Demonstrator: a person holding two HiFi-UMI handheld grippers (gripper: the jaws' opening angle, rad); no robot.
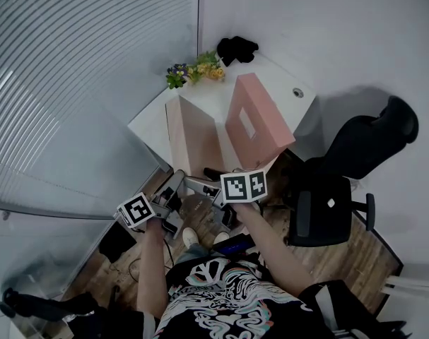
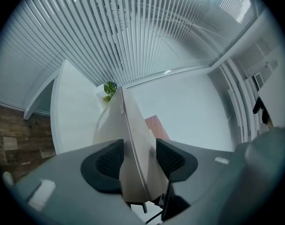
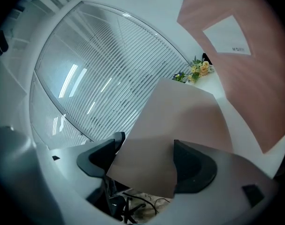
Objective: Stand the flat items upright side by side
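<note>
Left gripper was clamped on the near edge of the beige box, keeping it on edge on the table. Right gripper straddled its lower corner, probably steadying; contact was unclear. Just beside it stood the pink box.
</note>
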